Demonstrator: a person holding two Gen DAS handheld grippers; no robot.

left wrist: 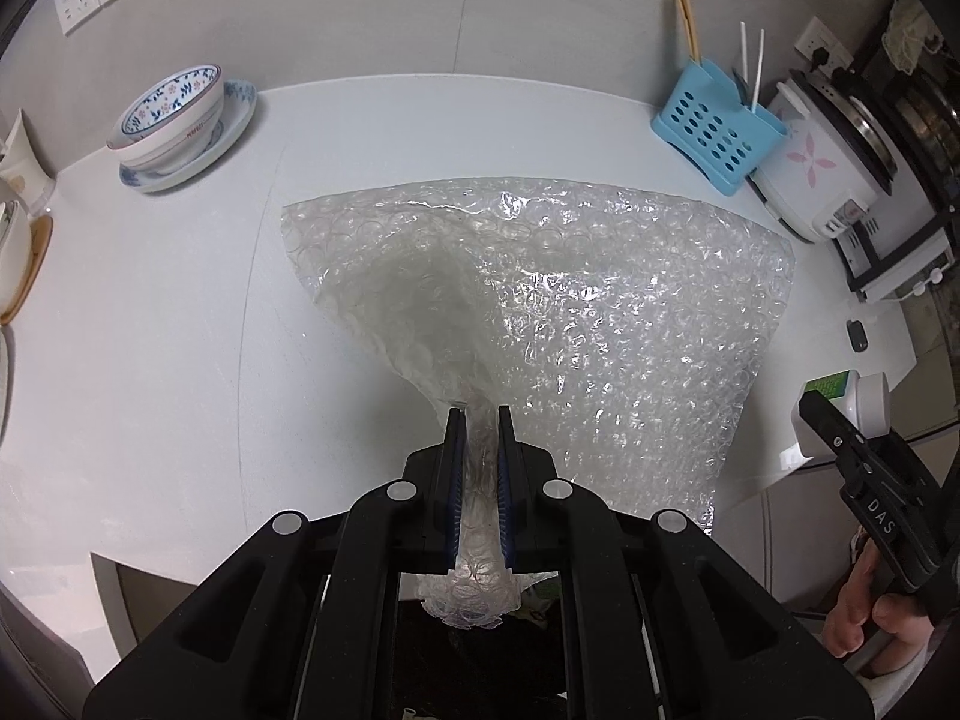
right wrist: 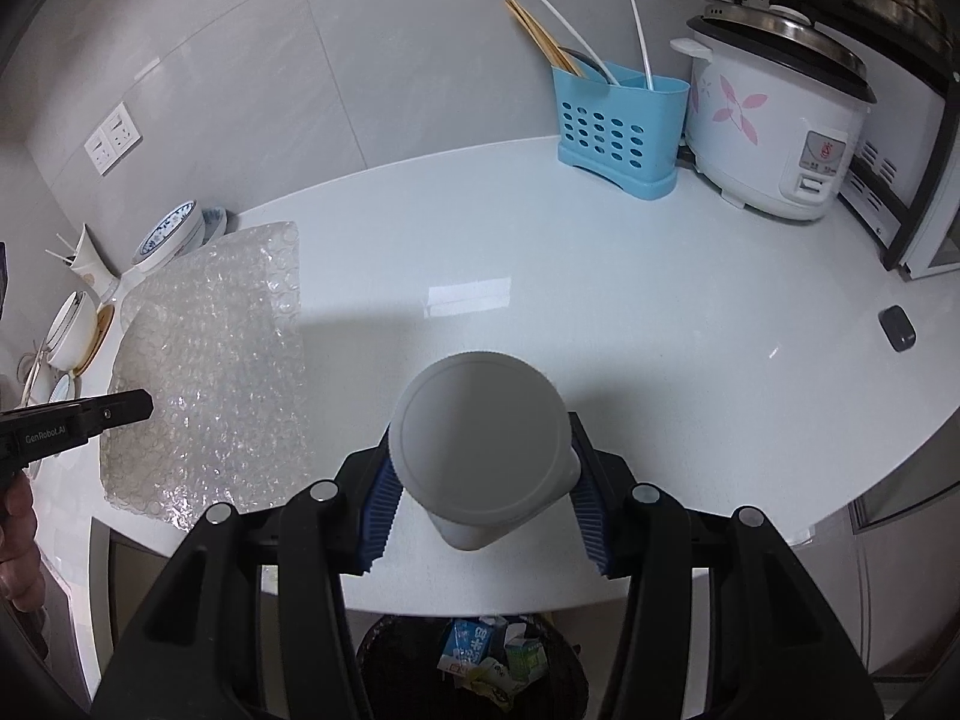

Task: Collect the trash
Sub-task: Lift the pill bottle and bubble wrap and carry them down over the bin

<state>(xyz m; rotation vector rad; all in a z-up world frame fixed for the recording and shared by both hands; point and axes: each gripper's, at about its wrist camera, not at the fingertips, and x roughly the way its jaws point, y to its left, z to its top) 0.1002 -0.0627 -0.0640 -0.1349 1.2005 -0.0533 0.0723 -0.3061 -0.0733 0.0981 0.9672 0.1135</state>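
A clear sheet of bubble wrap [left wrist: 576, 312] hangs from my left gripper [left wrist: 481, 414], which is shut on a bunched corner of it; the rest drapes over the white counter [left wrist: 180, 312]. In the right wrist view the same bubble wrap [right wrist: 210, 360] lies at the left, with the left gripper's finger [right wrist: 114, 408] against it. My right gripper [right wrist: 483, 474] is shut on a white lidded bottle [right wrist: 480, 444], held above the counter's front edge. That bottle [left wrist: 858, 402], green-labelled, shows at the right of the left wrist view. A black mesh bin [right wrist: 474, 672] with cartons stands below.
A blue cutlery holder [right wrist: 621, 126] and a white rice cooker [right wrist: 774, 126] stand at the back right. Patterned bowls [left wrist: 174, 120] on a plate sit at the back left, with more dishes [right wrist: 72, 330] along the left. A small dark object [right wrist: 897, 327] lies at the right.
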